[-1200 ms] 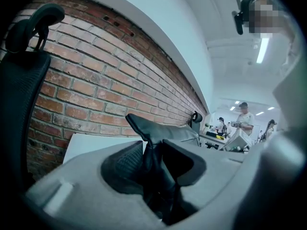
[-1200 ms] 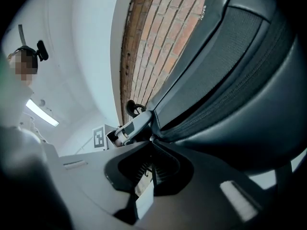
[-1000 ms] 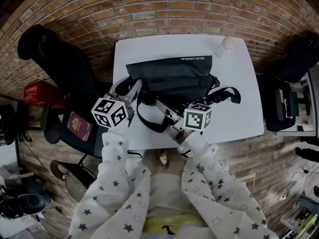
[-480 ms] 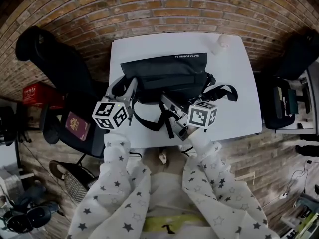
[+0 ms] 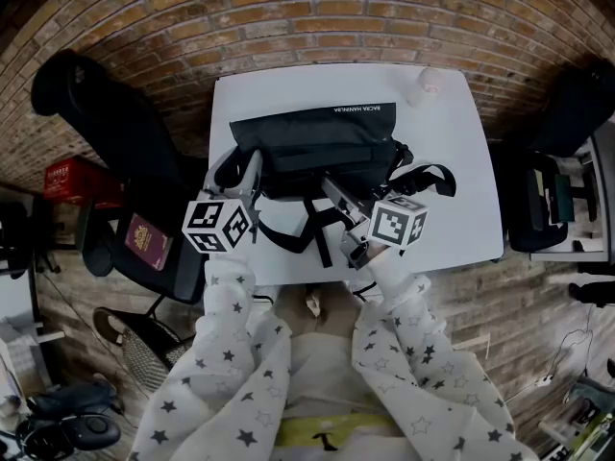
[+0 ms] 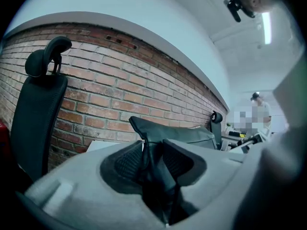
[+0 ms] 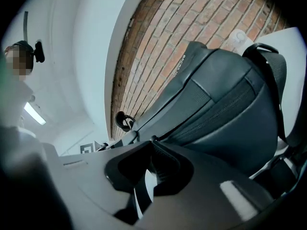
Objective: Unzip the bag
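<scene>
white print on bag point(image 5: 317, 144) far edge, upside down, too small/blurry to read.

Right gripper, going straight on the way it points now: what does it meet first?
The black fabric bag. The right gripper points at its front, jaw tips together right at the zipper line, so it looks already against the bag, though depth is hard to judge.

Even, soft indoor light fills the head view; the white worktop point(image 5: 452, 161) is brightest, while the black bag point(image 5: 317, 137) swallows detail. Fisheye distortion bows the brick wall point(image 5: 288, 8) and darkens the corners. In the left gripper view a ceiling strip lamp point(image 6: 265, 28) glares, and the near foreground is blurred.
</scene>
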{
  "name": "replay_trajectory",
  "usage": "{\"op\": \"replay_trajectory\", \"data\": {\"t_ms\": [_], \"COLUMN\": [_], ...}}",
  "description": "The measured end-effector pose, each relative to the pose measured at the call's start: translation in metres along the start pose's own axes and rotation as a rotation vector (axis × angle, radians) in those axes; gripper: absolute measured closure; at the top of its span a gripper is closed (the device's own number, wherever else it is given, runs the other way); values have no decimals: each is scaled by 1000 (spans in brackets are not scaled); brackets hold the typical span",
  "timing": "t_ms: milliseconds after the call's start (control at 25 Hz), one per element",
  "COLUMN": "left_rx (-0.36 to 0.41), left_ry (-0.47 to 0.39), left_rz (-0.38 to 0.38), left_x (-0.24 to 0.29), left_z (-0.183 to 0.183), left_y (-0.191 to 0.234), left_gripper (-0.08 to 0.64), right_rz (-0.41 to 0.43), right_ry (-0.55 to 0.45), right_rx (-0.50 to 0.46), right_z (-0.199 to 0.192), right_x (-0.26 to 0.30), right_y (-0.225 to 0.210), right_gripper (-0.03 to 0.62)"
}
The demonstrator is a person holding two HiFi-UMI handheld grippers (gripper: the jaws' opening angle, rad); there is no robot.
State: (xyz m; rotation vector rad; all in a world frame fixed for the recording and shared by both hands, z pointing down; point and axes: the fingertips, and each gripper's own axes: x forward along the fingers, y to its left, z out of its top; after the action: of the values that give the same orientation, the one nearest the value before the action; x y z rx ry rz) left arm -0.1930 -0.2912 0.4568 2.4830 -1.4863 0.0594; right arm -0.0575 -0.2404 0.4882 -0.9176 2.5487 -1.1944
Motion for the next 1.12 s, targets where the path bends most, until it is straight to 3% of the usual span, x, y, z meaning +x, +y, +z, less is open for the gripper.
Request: {"op": "replay_trajectory", "data": {"t_ms": [600,1120], "left_rx": [-12,4], "left_ry": [-1,5], "left_rz": [28,61], "left_x": [-3,-4], "left_z": [-1,0], "left_y": [7,8], "left_gripper": [430,430], "right_rz": [-69,-176], "right_ry": [-24,-83], "right_rx": [-58,-97], "right_z": [6,22], "right_x": [-7,-28], "right_y": [-8,-24], "right_gripper": [574,574]}}
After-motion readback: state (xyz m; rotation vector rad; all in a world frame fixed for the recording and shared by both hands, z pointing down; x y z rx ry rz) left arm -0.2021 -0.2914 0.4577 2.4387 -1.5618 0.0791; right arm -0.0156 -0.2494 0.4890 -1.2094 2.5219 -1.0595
